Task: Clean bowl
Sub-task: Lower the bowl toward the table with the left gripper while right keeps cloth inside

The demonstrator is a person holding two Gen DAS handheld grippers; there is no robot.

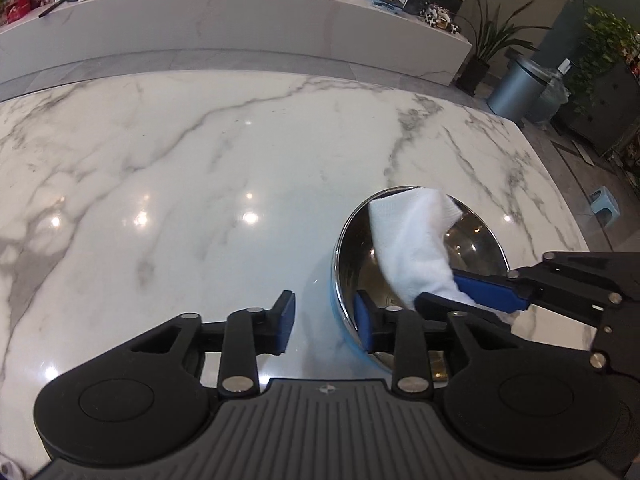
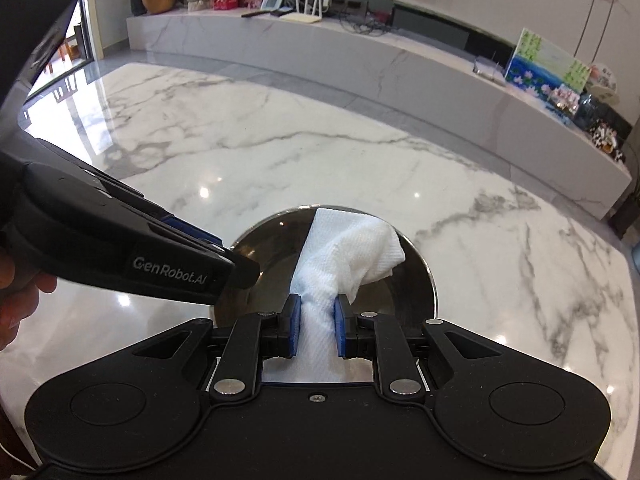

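Observation:
A steel bowl (image 1: 476, 248) with a blue outer rim stands on the white marble table (image 1: 200, 160). A white paper towel (image 1: 412, 240) drapes over its far rim and down into it. My right gripper (image 2: 316, 328) is shut on the towel (image 2: 352, 248) above the bowl (image 2: 268, 252); in the left wrist view it (image 1: 444, 292) reaches in from the right. My left gripper (image 1: 325, 326) stands open astride the bowl's near left rim, one finger over the inside, the other outside, with a gap to the rim. From the right wrist view it (image 2: 228, 254) sits at the bowl's left edge.
A long marble ledge (image 2: 360, 52) with boxes, a router and pictures runs behind the table (image 2: 280, 152). A metal bin (image 1: 516, 92) and potted plants (image 1: 492, 40) stand on the floor at the far right. A person's hand (image 2: 16, 292) holds the left gripper.

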